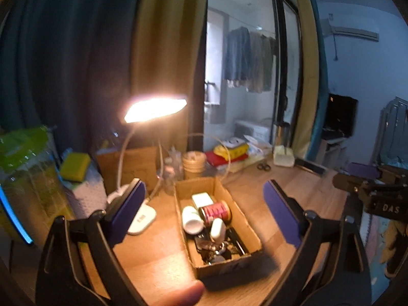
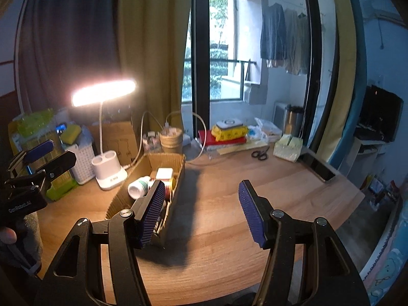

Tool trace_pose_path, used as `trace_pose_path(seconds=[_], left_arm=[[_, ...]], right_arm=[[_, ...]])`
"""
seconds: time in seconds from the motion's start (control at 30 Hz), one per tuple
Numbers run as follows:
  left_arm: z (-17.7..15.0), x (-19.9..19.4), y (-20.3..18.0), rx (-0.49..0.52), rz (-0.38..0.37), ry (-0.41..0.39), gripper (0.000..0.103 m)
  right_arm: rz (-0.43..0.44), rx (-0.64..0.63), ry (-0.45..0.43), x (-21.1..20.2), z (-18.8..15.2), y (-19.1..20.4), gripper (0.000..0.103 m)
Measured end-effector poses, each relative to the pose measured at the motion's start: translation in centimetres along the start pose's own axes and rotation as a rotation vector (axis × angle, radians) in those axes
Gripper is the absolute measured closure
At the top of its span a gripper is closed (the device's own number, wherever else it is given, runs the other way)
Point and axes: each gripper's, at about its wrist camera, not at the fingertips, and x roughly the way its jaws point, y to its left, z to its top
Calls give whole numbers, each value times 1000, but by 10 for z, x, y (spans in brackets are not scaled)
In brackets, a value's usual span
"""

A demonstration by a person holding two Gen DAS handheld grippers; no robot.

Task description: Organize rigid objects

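Both wrists face cardboard box — window behind.

In the left wrist view, the dark jumble at the near end of the cardboard box is too blurred to sort into separate items. A blurred fingertip is cut off by the bottom edge. The right gripper is cropped at the right edge, 1 pad showing. In the right wrist view, its own left finger hides the box's near contents, and the label on the white bottle is unreadable.
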Motion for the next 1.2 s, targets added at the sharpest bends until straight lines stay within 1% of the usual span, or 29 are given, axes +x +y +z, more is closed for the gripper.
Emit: trace_pose_path(seconds=[0.1, 0.13, 0.2, 0.4, 0.57, 0.87, 1.07, 1.2], left_arm=[[8, -9, 1, -7, -8, -30, 7], [9, -10, 0, -7, -11, -35, 7], [12, -12, -2, 2, 0, -44, 7], [14, -7, -6, 19, 3, -41, 7], [14, -8, -6, 17, 20, -62, 7], [13, 3, -16, 39, -28, -26, 7], [13, 3, -19, 41, -38, -28, 7], [14, 1, -21, 45, -44, -29, 7]], right_arm=[[-10, 2, -28, -9, 4, 0, 38], [-13, 1, -35, -11, 5, 0, 35], [-19, 3, -46, -12, 6, 1, 34], [-22, 9, -44, -7, 9, -2, 33], [-24, 17, -41, -3, 8, -5, 33], [-39, 44, -50, -2, 6, -13, 33], [-50, 39, -53, -2, 5, -12, 33], [-67, 56, -79, -6, 6, -16, 33]])
